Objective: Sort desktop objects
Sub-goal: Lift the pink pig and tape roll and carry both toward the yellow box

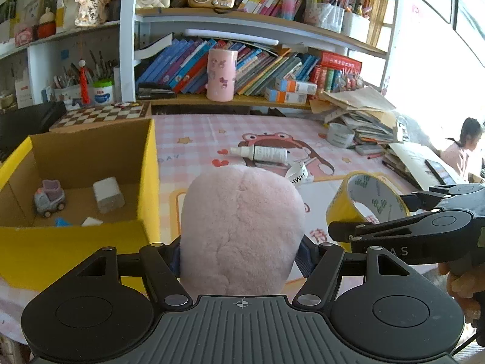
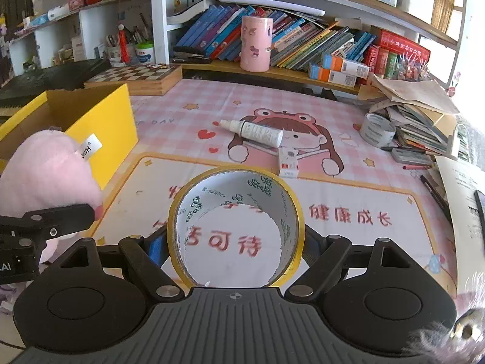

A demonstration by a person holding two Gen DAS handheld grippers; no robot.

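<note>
Crowded bookshelves [image 1: 257, 30] back a pink-checked desk [image 2: 212, 103], daylight from the right.

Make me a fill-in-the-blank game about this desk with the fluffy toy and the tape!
1. The left gripper holds a fluffy toy whose colour is ____.
2. The right gripper holds a roll of ____ with a yellow outside.
3. The toy car sits inside the yellow ____.
4. The white bottle on the desk mat is ____ on its side.

Missing words: pink; tape; box; lying
</note>
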